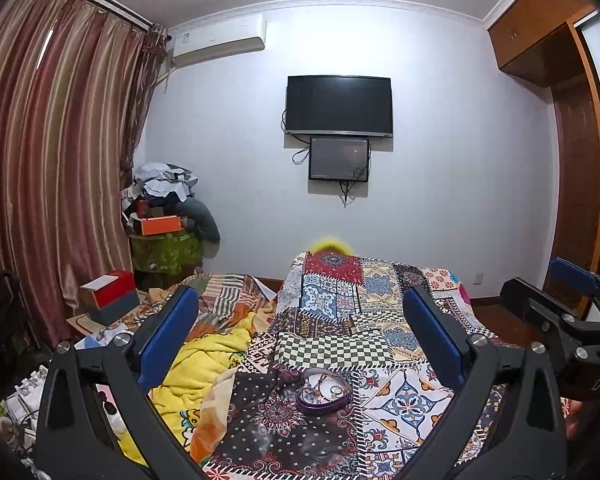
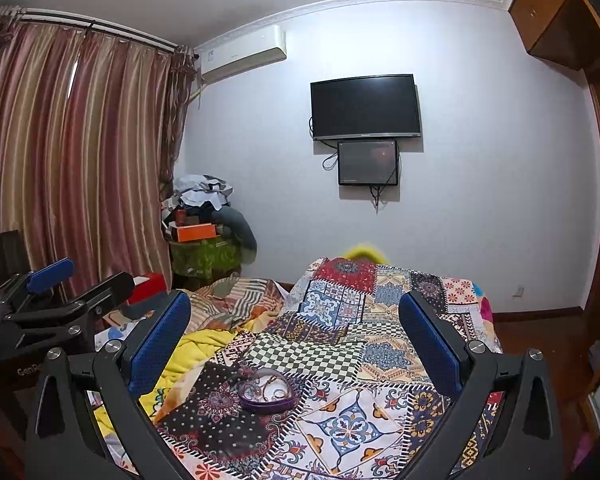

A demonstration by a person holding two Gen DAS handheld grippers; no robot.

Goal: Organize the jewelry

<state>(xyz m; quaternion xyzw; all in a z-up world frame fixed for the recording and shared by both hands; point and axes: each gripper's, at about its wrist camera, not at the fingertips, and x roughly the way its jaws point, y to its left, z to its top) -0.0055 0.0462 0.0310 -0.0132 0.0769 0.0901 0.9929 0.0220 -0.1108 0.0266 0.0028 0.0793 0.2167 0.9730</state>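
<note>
- A patchwork quilt (image 1: 340,320) covers the bed, beside a crumpled yellow blanket (image 1: 204,364).
- A dark TV (image 1: 339,105) hangs on the white wall, a smaller screen (image 1: 339,159) just below it.
- Striped curtains (image 1: 52,168) at left.
- An air conditioner (image 1: 220,42) sits near the ceiling.
- A pile of clothes (image 1: 168,196) fills the corner.
- A wooden wardrobe (image 1: 572,140) at right.

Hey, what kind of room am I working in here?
Most likely a home bedroom: a bed covered by a colourful patchwork quilt, a black flat-screen television on the white wall, and long striped brown curtains. A purple heart-shaped jewelry dish sits on the quilt.
</note>
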